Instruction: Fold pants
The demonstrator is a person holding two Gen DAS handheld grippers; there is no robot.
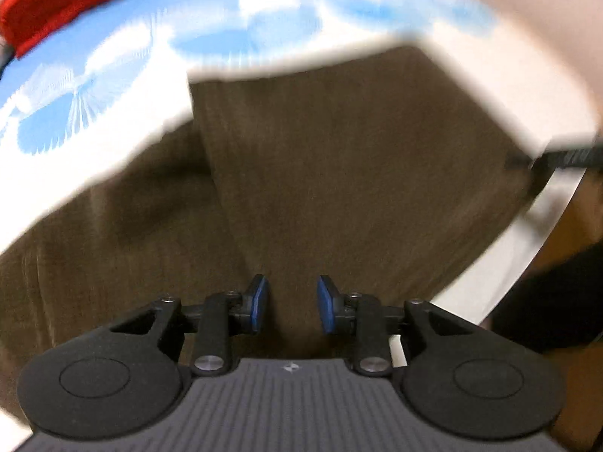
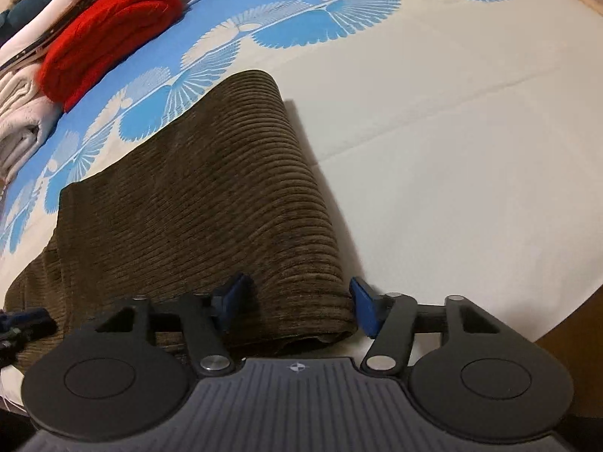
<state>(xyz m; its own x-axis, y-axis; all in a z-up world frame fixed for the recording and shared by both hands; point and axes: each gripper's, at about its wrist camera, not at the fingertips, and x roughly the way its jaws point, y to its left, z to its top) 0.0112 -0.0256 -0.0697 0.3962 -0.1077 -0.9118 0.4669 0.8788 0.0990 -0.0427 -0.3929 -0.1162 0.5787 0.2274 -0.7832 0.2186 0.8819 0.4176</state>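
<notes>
Over on the far left of the right wrist view, a pile of folded laundry (image 2: pixel 22 113) sits at the edge of the bed, with a red knitted garment (image 2: pixel 109 34) lying against it. Next to that runs the sheet (image 2: pixel 452 150), blue with white fan shapes along its far side and plain cream over the rest. On the cream part lie the pants (image 2: pixel 196 203), brown and ribbed like corduroy, folded over into a long band that runs from the fan border down toward the camera. Its right edge is a rounded fold, and a flatter layer spreads out to the left beneath it.

At the near end of that band is the right gripper (image 2: pixel 297 305). Its jaws stand partly open with the folded end of the pants between them; one blue pad (image 2: pixel 233 297) rests against the cloth on the left, while the other sits just beside the fold on the right. Whether the pads actually press the cloth I cannot tell.

Turning to the left wrist view, which is blurred, the same red garment (image 1: pixel 75 3) shows in the upper left corner and the pants (image 1: pixel 339 173) fill the middle. The left gripper (image 1: pixel 292 303) points down over the brown cloth, jaws partly open, nothing clamped between its fingers (image 1: pixel 258 301). At the right edge a dark bar (image 1: pixel 565 158) crosses the cream sheet (image 1: pixel 527 75); it is too blurred to identify.
</notes>
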